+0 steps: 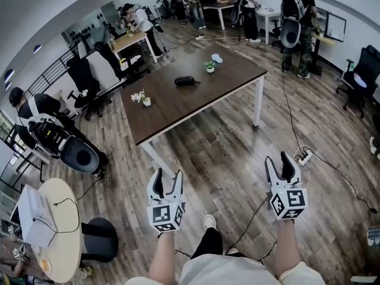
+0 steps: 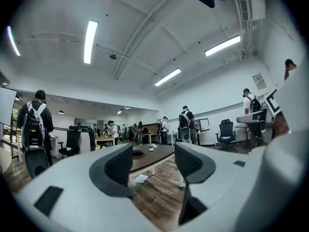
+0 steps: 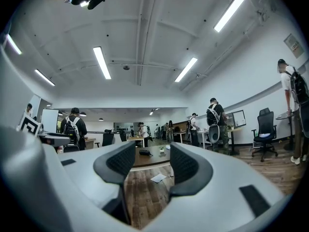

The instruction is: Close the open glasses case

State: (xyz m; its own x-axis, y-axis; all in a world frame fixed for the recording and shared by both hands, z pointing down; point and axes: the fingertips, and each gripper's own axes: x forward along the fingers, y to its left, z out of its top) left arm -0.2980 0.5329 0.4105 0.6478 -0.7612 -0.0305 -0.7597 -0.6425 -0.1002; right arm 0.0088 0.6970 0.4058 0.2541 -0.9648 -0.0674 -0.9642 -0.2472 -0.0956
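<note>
1. The glasses case [image 1: 186,81], a dark oblong, lies near the centre of the brown table [image 1: 237,76], slightly toward its far long edge. At this range it is too small to tell whether its lid is up or down.
2. A small potted plant [image 1: 209,67] stands just beyond the case toward the right short edge. A pale blue object [image 1: 217,58] sits beside it, near the far right corner.
3. A second potted plant [image 1: 144,98] stands close to the left short edge, well apart from the case.
4. The left gripper [image 1: 167,180] is over the wooden floor [image 1: 225,153], short of the table's near corner. Its jaws are spread and nothing is between them.
5. The right gripper [image 1: 278,165] is level with the left one, off to the right of the near long edge. Its jaws are likewise spread and empty.
6. Both gripper views look between the jaws at the table; neither gripper touches the table or the case.
7. A sheet of paper [image 3: 158,178] lies on the floor under the table.
</note>
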